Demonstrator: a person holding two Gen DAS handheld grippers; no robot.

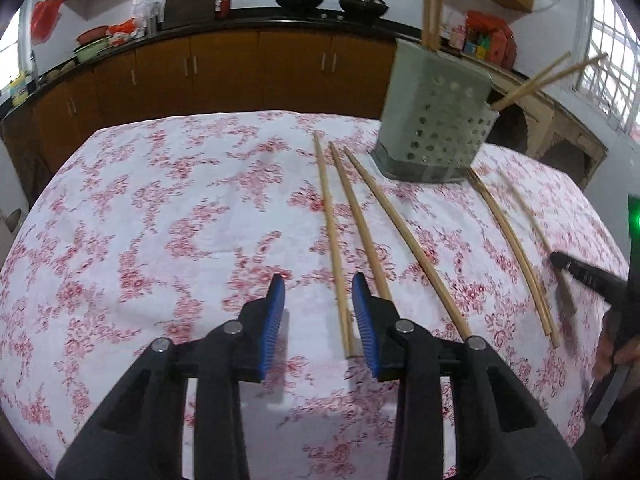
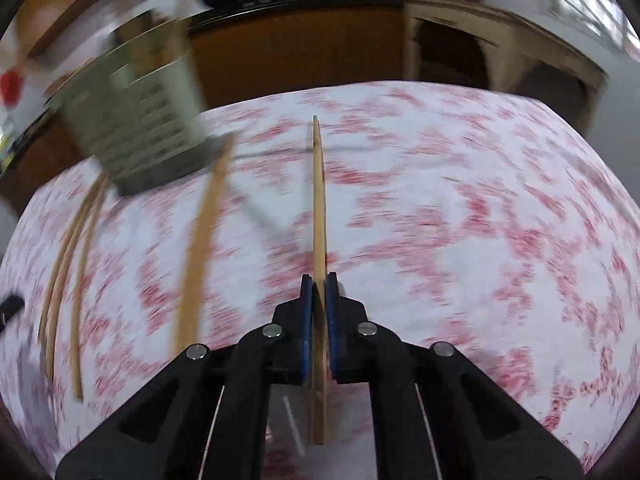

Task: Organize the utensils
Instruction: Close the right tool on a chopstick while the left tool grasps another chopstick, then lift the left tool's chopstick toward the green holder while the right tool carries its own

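Note:
A perforated metal utensil holder [image 1: 434, 122] stands at the table's far right with chopsticks sticking out of it; it also shows blurred at the upper left of the right wrist view [image 2: 136, 120]. Several wooden chopsticks [image 1: 362, 220] lie on the floral tablecloth [image 1: 160, 220]. My left gripper [image 1: 319, 284] is open, low over the cloth, with one chopstick [image 1: 334, 248] lying between its blue pads [image 1: 276, 320]. My right gripper [image 2: 319, 284] is shut on a chopstick [image 2: 319, 208] that points forward above the table. Its black tip [image 1: 576, 270] shows at the right edge of the left wrist view.
More chopsticks [image 2: 196, 264] lie on the cloth left of my right gripper. Brown kitchen cabinets [image 1: 224, 72] and a dark counter with woks [image 1: 300, 0] run behind the table. A window [image 1: 604, 60] is at the far right.

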